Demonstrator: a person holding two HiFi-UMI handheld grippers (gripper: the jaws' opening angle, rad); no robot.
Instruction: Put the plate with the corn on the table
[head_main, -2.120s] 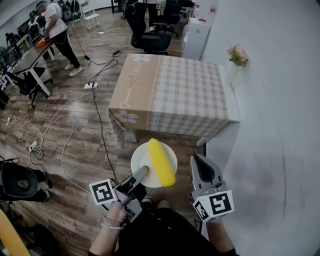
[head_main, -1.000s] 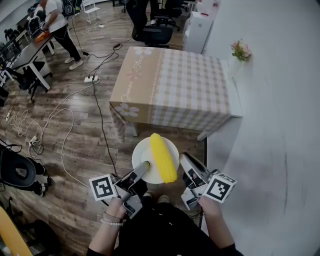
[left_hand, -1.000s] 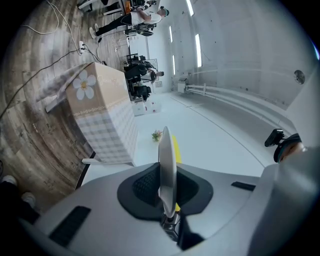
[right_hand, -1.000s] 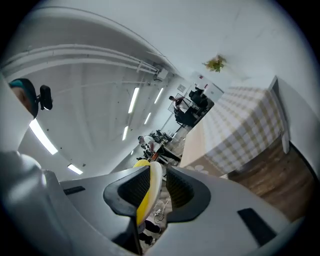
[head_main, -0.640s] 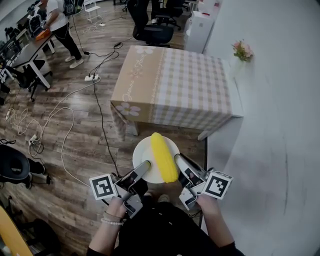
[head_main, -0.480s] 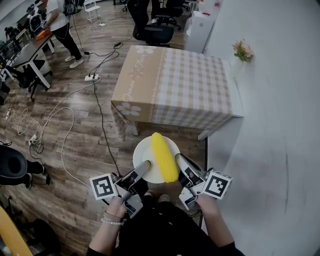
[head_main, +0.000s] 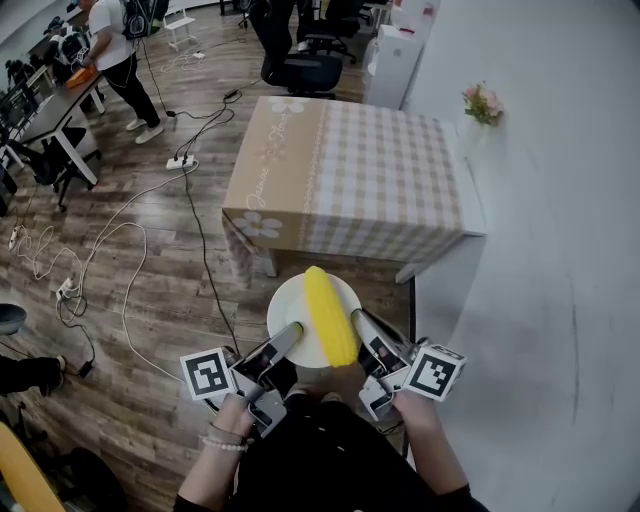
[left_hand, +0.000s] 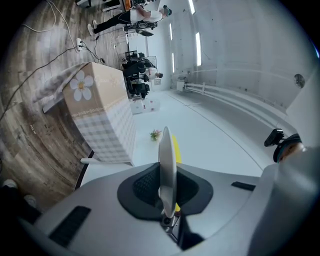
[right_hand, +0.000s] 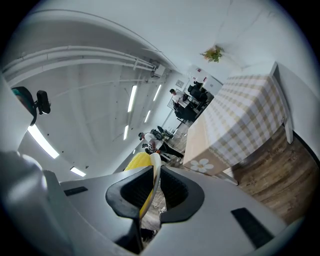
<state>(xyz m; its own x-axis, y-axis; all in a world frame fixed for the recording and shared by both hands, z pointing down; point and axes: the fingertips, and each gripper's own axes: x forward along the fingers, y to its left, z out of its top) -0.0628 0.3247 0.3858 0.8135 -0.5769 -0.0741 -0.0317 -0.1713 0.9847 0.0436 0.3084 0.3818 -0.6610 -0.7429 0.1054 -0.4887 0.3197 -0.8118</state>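
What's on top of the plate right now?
One yellow corn cob lies across the white plate. The left gripper and right gripper clamp its near rim, hiding that edge.

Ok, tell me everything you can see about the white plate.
The white plate is round, smooth and glossy, like ceramic or plastic. It is held roughly level in the air above the wooden floor, short of the checked table. A yellow corn cob lies lengthwise across it. The left claw pinches its near-left rim and the right claw its near-right rim.
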